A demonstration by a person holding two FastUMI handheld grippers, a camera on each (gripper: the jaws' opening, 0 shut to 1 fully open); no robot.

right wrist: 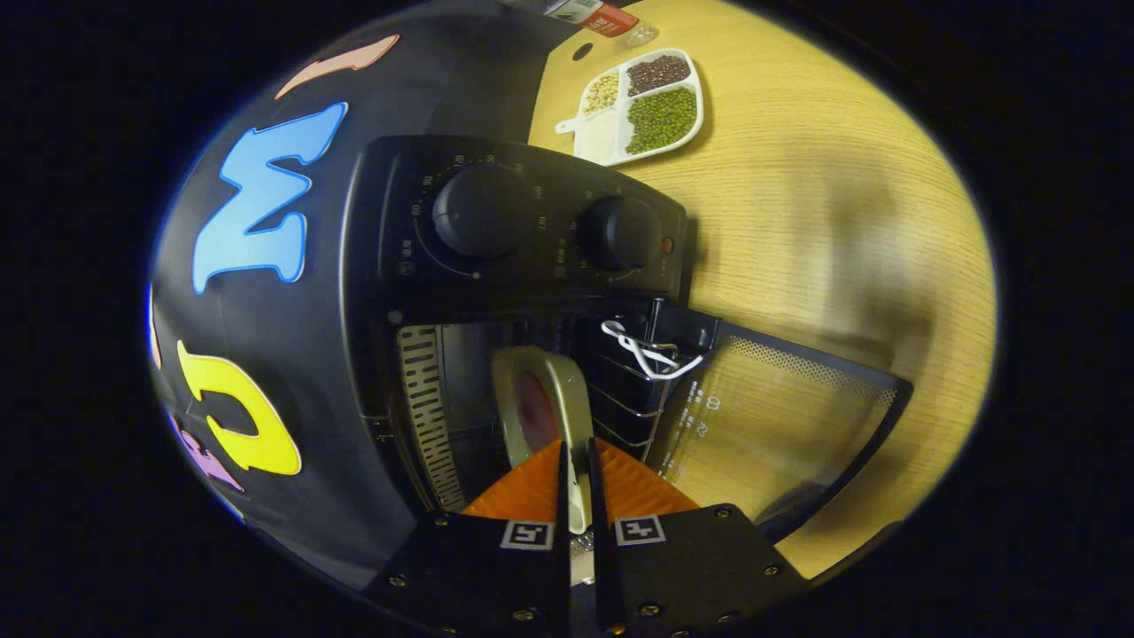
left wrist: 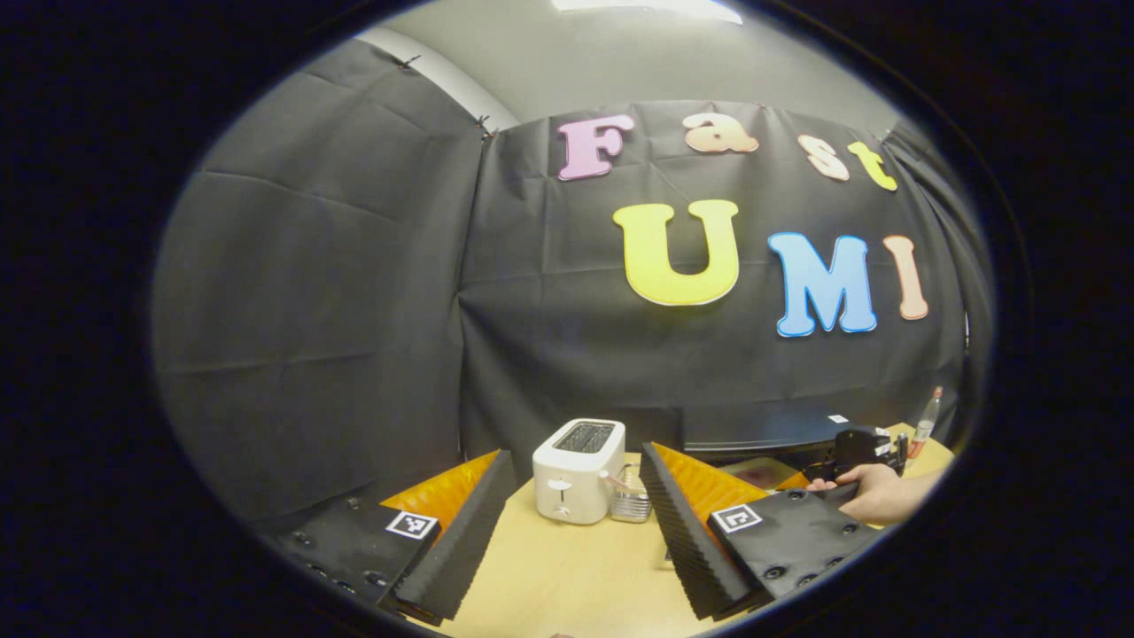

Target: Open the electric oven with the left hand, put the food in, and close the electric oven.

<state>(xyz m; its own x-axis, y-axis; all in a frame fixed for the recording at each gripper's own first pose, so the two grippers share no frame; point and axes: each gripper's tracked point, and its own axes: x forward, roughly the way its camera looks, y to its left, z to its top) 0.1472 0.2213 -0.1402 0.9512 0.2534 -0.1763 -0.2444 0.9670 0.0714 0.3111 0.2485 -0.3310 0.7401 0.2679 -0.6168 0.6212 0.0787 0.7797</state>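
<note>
The black electric oven (right wrist: 532,230) with two knobs stands with its glass door (right wrist: 780,416) folded down and open. My right gripper (right wrist: 576,465) is shut on the rim of a pale plate (right wrist: 567,390) carrying reddish food (right wrist: 532,412), and the plate reaches into the oven's cavity. In the left gripper view the oven (left wrist: 762,430) sits at the far right, with the other gripper (left wrist: 855,447) and the hand (left wrist: 877,492) holding it at its front. My left gripper (left wrist: 576,452) stands open above the table, well left of the oven, with nothing between its fingers.
A white toaster (left wrist: 578,483) stands ahead of the left gripper, a small shiny object (left wrist: 631,503) beside it. A divided white dish of beans (right wrist: 642,102) and a bottle (right wrist: 594,13) lie on the wooden table (right wrist: 842,177) beyond the oven. A white wire piece (right wrist: 647,350) hangs at the oven mouth.
</note>
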